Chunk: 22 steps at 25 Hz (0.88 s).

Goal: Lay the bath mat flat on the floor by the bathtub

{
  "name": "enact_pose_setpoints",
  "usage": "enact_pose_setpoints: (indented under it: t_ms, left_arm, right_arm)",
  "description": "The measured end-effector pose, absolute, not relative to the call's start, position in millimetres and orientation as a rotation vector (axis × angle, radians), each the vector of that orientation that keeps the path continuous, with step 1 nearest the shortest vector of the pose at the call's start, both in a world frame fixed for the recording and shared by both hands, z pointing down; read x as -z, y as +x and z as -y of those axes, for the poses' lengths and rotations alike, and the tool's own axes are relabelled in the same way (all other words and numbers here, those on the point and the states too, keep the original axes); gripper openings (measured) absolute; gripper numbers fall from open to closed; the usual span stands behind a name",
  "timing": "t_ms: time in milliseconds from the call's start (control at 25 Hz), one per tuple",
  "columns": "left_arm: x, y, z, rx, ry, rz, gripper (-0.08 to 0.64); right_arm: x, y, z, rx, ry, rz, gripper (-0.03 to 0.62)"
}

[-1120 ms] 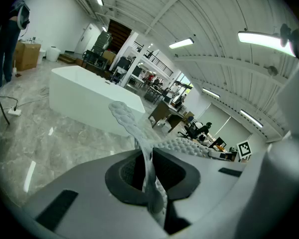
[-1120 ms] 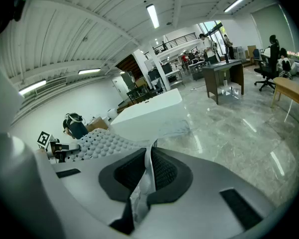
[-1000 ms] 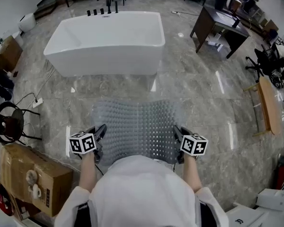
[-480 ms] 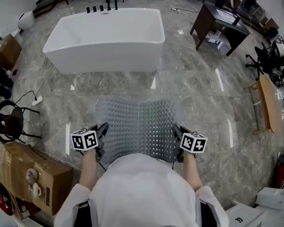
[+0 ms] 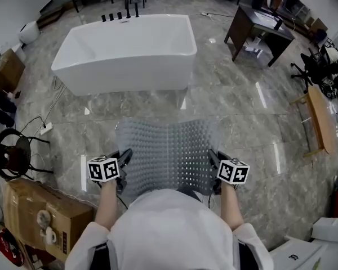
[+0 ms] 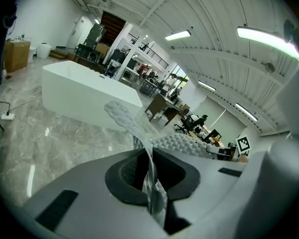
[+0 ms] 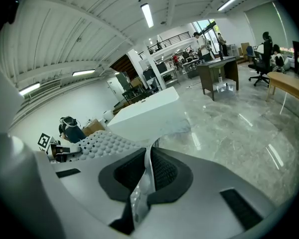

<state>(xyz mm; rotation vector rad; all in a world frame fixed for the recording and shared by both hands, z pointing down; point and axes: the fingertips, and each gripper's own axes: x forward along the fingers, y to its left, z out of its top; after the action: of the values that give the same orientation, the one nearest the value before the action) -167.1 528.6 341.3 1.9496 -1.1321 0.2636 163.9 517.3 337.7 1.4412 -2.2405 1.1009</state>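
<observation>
A clear, bubble-studded bath mat hangs spread out in front of me, above the marble floor, a short way from the white bathtub. My left gripper is shut on the mat's left edge; the thin sheet runs up between its closed jaws. At the opposite side my right gripper is shut on the right edge. The bath mat sags and ripples between the two grips. The bathtub shows beyond the jaws, and the bathtub also lies ahead in the right gripper view.
A cardboard box and a black chair stand at the left with a cable on the floor. A dark desk is at the back right, a wooden bench at the right. Grey marble floor lies between mat and tub.
Both grippers and the mat have stayed almost in place; the view has shifted slightly, so the tub and mat sit a touch lower and nearer.
</observation>
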Motion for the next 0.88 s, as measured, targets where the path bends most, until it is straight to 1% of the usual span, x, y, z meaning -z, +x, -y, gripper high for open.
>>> enact_pose_setpoints:
  t_ms: [320,880]
  left_arm:
    - [-340.9,-184.1,-510.2,-0.276,1.988,1.095,0.046]
    - [-355.5,-148.6,-449.2,-0.301,1.915,1.164,0.046]
  right_arm:
    - [-334.8,150.4,-507.9,-1.098,1.498,2.238,0.041]
    - [-353.1,179.7,-432.9,-1.124,1.351,2.246,0.041]
